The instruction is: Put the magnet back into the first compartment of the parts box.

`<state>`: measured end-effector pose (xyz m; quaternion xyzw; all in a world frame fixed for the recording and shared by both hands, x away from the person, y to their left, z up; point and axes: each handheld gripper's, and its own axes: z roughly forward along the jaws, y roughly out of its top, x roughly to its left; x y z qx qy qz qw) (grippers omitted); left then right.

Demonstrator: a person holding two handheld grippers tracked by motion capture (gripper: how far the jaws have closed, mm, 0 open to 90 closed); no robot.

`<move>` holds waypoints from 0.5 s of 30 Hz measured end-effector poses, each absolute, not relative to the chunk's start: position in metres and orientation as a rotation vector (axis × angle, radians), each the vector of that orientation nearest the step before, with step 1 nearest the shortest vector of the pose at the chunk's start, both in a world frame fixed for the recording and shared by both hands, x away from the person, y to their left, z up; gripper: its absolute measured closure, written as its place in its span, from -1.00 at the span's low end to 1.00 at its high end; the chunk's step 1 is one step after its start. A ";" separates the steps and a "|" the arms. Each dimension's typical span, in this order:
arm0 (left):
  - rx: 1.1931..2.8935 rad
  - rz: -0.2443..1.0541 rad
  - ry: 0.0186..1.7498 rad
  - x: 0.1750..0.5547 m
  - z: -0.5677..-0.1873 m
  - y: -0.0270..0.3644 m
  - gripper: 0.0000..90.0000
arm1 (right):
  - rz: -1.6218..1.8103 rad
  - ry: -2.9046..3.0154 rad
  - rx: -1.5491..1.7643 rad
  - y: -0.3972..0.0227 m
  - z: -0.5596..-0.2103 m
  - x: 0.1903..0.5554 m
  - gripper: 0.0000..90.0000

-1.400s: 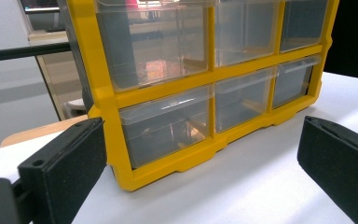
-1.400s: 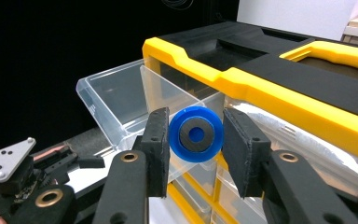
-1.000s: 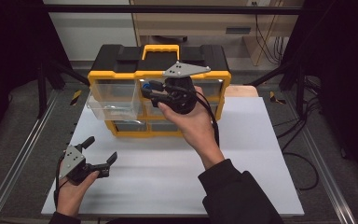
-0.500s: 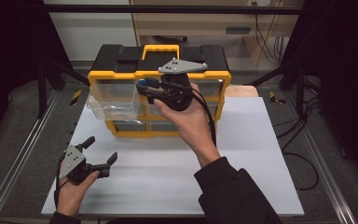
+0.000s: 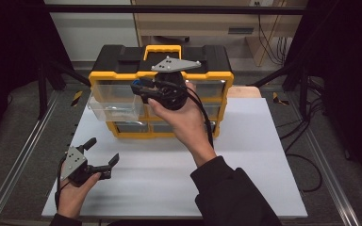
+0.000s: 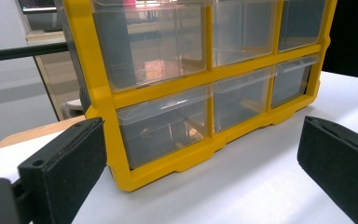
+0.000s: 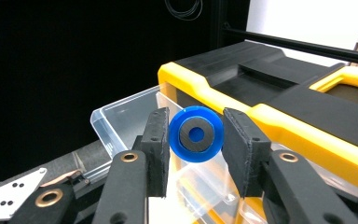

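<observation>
A yellow-and-black drawer organizer [image 5: 122, 54] stands at the back of the white table [image 5: 245, 165]. Its top-left clear drawer [image 5: 115, 108] is pulled out. My right gripper [image 5: 139, 89] hovers over that drawer's right end, shut on a blue disc [image 7: 196, 134] with a grey ring at its centre. In the right gripper view the disc hangs above the open drawer [image 7: 121, 116], between the two pads. My left gripper [image 5: 104, 150] rests low at the table's front left, open and holding nothing. Its jaws [image 6: 200, 135] frame the organizer's lower clear drawers [image 6: 163, 123].
Metal rails run along both sides of the table, with dark frame posts behind them. A black cable trails from my right gripper down past the person's wrist. A wooden surface edge [image 5: 245, 92] sits behind the organizer's right side.
My right gripper has moved left and slightly away with the blue disc, ending over the open drawer. The left gripper has stayed put.
</observation>
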<state>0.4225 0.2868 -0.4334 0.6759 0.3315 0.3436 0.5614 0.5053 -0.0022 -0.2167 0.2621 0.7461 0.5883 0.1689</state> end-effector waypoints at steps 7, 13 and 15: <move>1.593 0.808 0.781 0.423 -0.433 0.287 -0.98 | 1.645 2.156 0.724 0.014 -0.217 0.508 0.39; 1.595 0.806 0.779 0.423 -0.434 0.286 -0.98 | 1.607 2.191 0.703 0.027 -0.219 0.510 0.39; 1.596 0.806 0.778 0.423 -0.434 0.286 -0.98 | 1.607 2.205 0.693 0.030 -0.220 0.510 0.37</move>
